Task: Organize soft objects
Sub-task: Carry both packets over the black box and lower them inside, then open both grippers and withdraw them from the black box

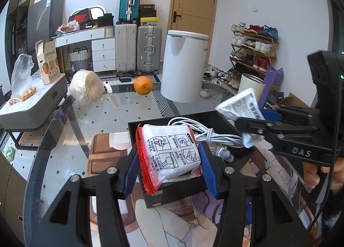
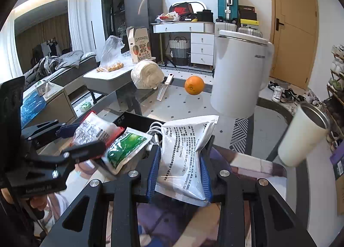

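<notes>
My left gripper point(image 1: 169, 161) is shut on a red-and-white printed packet point(image 1: 169, 156), its blue pads pressing both sides, held just above a black box point(image 1: 150, 126). The same gripper point(image 2: 83, 137) and packet point(image 2: 96, 131) show at the left of the right wrist view. My right gripper point(image 2: 180, 167) is shut on a white pouch point(image 2: 185, 150) covered in small print, lifted over the box's right side. In the left wrist view that gripper point(image 1: 251, 118) and pouch point(image 1: 240, 105) sit at the right. Inside the box point(image 2: 129, 119) lie a green-and-white packet point(image 2: 124, 150) and a coiled white cable point(image 1: 206, 135).
The box rests on a picture mat point(image 1: 172, 221) on a glass table. Farther back on the glass are an orange point(image 1: 143, 85), a wrapped white bundle point(image 1: 87, 89) and a knife point(image 1: 111, 96). A white tumbler point(image 2: 301, 135) stands at the right; a tall white bin point(image 1: 183, 66) is behind the table.
</notes>
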{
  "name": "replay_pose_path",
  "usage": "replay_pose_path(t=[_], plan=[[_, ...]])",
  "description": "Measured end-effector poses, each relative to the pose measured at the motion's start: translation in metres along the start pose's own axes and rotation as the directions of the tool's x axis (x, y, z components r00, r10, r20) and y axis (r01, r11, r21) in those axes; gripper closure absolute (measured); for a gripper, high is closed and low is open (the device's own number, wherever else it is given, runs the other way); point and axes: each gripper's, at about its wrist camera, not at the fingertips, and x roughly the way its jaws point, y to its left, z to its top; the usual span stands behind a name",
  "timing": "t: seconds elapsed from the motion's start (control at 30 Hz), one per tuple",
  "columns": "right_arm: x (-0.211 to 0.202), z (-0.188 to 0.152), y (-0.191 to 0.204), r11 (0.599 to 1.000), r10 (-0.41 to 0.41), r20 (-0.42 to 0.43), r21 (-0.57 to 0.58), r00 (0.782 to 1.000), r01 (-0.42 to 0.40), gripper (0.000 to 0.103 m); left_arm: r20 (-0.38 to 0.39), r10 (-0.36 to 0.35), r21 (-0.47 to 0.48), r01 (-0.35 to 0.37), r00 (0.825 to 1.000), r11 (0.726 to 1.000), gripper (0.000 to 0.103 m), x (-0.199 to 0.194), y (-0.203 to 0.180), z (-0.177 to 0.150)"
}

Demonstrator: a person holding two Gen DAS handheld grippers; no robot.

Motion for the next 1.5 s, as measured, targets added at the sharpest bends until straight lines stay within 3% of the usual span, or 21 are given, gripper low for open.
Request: replay_pose_path(t=[0.23,0.47,0.9,1.23,1.5], plan=[[0.027,0.010,-0.004,0.999,0.038,0.000,0.016,0.999,-0.038,0.069,-0.022,0.003,0.006,-0.002,1.000,1.000,0.051,0.016,0.004,0.000],[0.036,0.013,-0.011,1.000,0.015,0.001,0.007,1.000,-0.015,0.069,-0.031,0.001,-0.003,-0.002,1.000,1.000,0.051,0.024,0.009,0.001],[0.053,0.007,-0.002,0.996,0.077,-0.068,-0.029,0.995,-0.079,0.069,-0.038,-0.019,0.005,0.019,0.999,1.000,0.051,0.038,0.007,0.004],[0.071,-0.001,0.015,0.990,0.091,-0.186,-0.085,0.978,-0.108,0.068,-0.053,-0.033,0.016,0.034,0.998,0.999,0.051,0.047,0.005,0.003],[0.043,0.001,0.005,0.990,0.067,-0.139,-0.111,0.988,-0.083,0.042,-0.057,-0.040,0.013,0.041,0.998,0.999,0.050,0.047,0.009,0.002]])
